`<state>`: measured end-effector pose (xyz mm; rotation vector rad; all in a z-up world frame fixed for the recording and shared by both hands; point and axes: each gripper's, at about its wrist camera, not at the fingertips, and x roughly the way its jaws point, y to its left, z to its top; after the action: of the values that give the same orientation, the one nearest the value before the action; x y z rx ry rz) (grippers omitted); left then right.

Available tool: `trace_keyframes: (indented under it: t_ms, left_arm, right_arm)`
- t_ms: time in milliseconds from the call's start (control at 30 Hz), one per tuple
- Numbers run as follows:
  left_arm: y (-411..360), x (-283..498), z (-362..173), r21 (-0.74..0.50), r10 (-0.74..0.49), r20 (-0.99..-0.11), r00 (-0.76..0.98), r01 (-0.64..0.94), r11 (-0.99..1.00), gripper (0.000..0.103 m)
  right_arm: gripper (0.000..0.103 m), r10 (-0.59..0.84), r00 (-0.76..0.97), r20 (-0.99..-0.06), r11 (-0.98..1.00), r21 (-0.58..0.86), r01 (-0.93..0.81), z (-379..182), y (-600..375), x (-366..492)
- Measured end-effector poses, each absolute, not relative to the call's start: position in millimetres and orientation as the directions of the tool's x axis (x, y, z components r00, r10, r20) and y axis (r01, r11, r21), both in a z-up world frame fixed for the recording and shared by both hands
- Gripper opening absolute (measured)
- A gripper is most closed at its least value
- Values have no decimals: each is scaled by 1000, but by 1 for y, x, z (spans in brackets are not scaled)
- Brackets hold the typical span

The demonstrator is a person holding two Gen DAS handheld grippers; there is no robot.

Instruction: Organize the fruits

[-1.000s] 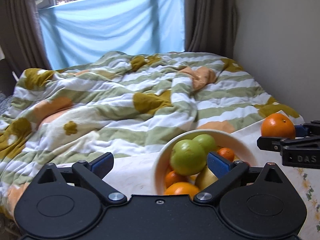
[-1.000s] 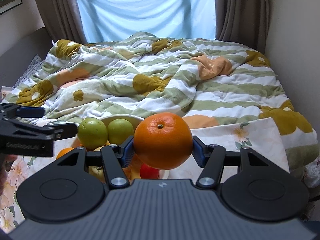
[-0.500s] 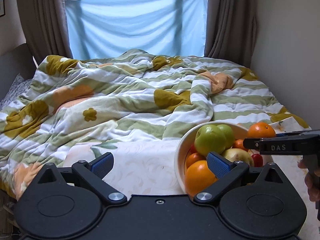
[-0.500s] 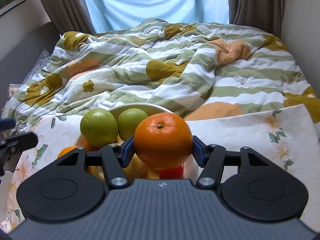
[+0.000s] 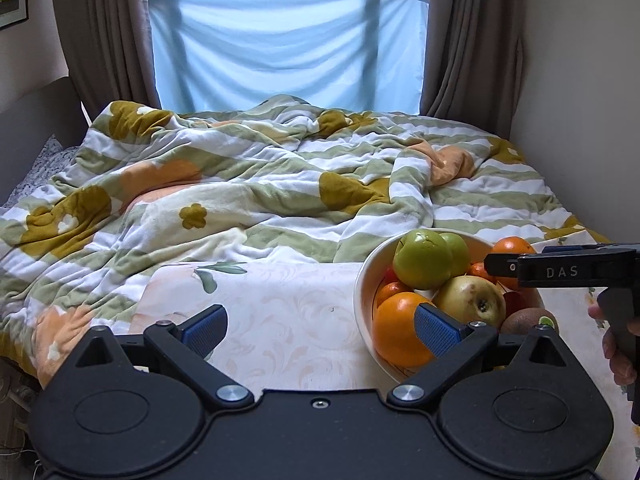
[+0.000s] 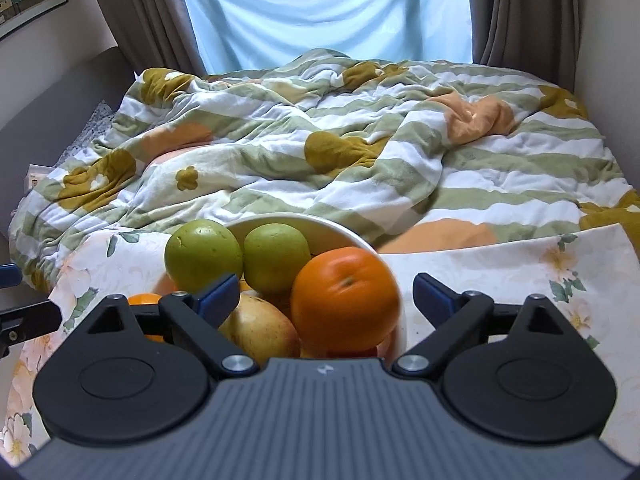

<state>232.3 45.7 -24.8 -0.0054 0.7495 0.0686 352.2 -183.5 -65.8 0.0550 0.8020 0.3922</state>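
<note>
On the bed's near edge, over a floral cloth [image 5: 288,312], left to right: left gripper [image 5: 320,326], bowl [image 5: 366,280], right gripper [image 6: 325,294].

Left gripper: jaws wide apart, nothing between them. It hangs over bare cloth, bowl just to its right; its right pad overlaps a big orange [image 5: 400,330] at the bowl's near-left rim in the left wrist view, contact not confirmed.

Bowl: white, heaped. Two green apples [image 5: 422,258] on top at the back, a yellowish apple [image 5: 468,300] in front, small oranges and something red underneath, a kiwi [image 5: 524,320] at the near-right edge.

Right gripper: jaws have just been opening and now stand fully apart. The released orange [image 6: 346,298] sits between them, clear of both pads, closer to the right one's side of the gap but with space visible on each side. It is motion-blurred, so probably settling onto the pile at the bowl's right rim. From the left wrist view the right gripper reaches in level over the bowl's right side, a hand [image 5: 618,344] on its grip.

Judgement: orange lies directly ahead of the right jaws, round, no long axis to align. Right hand is nearer it. Risk: perched high near the rim, it may roll off onto the cloth. Next sensible move is a straight pull-back without nudging it.
</note>
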Motion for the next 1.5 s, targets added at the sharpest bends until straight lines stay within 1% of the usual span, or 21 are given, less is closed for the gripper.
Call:
trace_keyframes:
  t_ms: [267,400,533,567,733,933,1033,1233,1333,1500]
  left_arm:
    - [36,204,5,-9,51,-642,765,-74,997,101]
    - [27,182,27,-12,64,-614,787,-91,996,101]
    - [19,153,54,-24,69,-582,810,-102,995,102]
    - [19,146,59,-31,65,-577,814,-101,994,103]
    - [19,120,71,-44,58,-604,795,-105,993,103]
    - [18,94,68,8,75,-640,765,-91,996,103]
    - [20,85,66,9,75,-657,750,-92,996,103]
    - [24,68,59,0,55,-680,731,-74,997,103]
    - [25,62,57,2,42,-677,735,-56,998,103]
    - [24,61,55,29,60,-669,741,-54,998,103]
  right_arm:
    - [103,367,663,-652,923,171,-344,-31,-194,321]
    - [103,372,686,-626,920,152,-361,-1,-205,294]
    - [103,344,717,-607,926,91,-367,35,-214,256]
    - [103,336,721,-606,927,80,-366,43,-217,246]
    - [103,286,729,-622,944,50,-327,71,-232,201]
    - [103,206,700,-684,967,34,-252,75,-242,161]
    - [103,179,690,-701,974,26,-226,75,-242,142]
    - [103,124,682,-720,986,15,-164,68,-240,117]
    - [103,98,679,-728,990,4,-139,64,-238,110]
    - [103,86,679,-729,991,-4,-130,59,-233,102]
